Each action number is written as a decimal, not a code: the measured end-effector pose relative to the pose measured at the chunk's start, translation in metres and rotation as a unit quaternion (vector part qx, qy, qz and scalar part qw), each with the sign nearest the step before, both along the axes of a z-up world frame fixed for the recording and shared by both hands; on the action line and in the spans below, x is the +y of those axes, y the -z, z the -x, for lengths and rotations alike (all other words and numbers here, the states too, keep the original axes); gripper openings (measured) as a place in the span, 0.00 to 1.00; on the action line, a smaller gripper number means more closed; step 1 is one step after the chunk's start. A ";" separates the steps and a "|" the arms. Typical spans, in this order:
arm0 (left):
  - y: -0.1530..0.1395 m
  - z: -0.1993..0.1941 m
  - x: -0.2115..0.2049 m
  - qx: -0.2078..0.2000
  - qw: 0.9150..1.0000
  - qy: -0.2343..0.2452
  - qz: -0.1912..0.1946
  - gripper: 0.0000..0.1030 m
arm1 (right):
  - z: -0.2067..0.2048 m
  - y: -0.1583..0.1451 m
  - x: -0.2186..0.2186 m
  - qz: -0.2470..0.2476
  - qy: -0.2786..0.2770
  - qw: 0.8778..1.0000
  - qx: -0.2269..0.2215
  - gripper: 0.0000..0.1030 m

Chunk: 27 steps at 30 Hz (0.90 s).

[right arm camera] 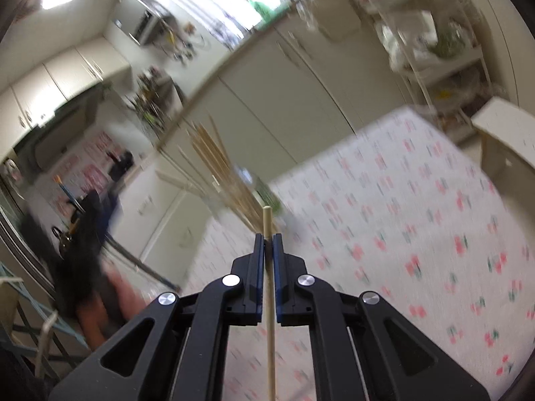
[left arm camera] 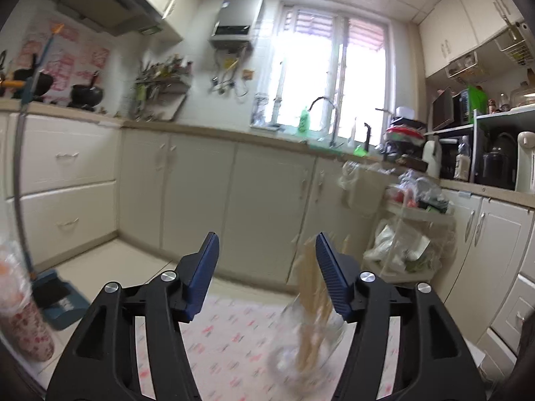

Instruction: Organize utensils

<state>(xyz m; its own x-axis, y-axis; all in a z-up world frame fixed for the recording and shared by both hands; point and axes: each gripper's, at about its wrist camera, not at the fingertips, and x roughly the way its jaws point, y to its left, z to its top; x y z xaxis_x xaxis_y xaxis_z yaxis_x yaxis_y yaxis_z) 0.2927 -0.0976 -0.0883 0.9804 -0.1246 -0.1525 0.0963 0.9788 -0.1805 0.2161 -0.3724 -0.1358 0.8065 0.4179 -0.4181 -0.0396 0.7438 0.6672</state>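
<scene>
1. Right gripper [right arm camera: 267, 239] pinched on a single wooden chopstick [right arm camera: 268, 287], jaws pressed close with the stick running lengthwise between them and its tip poking out just past the fingertips. Held along the fingers rather than across them, probably so the end can be steered straight into a narrow opening.
2. Clear glass jar [left arm camera: 302, 344] standing on the cherry-print surface [right arm camera: 418, 234], already holding a bundle of chopsticks [left arm camera: 312, 287] that fans upward; looks like the collecting point for the utensils.
3. Left gripper [left arm camera: 265, 272] spread wide, holding nothing. Jar sits low and toward its right finger, the bundle rising just in front of that finger; contact cannot be told through the blur. Likely posed to steady the jar while the other stick goes in.
4. From the right wrist view, jar rim [right arm camera: 249, 180] and bundle lie just ahead of the chopstick tip, slightly left and leaning away; tip near the rim but apart from it, not yet inside.
5. Heavy motion blur in both views, so fine spacing stays uncertain.
</scene>
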 end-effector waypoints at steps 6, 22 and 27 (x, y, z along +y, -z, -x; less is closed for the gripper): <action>0.068 0.008 0.033 0.118 0.992 -0.023 0.034 0.59 | -0.046 -0.082 0.028 0.030 0.014 0.993 -0.115 0.06; 0.087 -0.003 0.052 0.150 0.985 -0.023 0.081 0.60 | -0.091 -0.150 0.058 0.131 0.014 0.976 -0.172 0.06; 0.086 -0.003 0.049 0.150 0.985 -0.022 0.080 0.60 | -0.100 -0.148 0.061 0.144 0.017 0.975 -0.169 0.06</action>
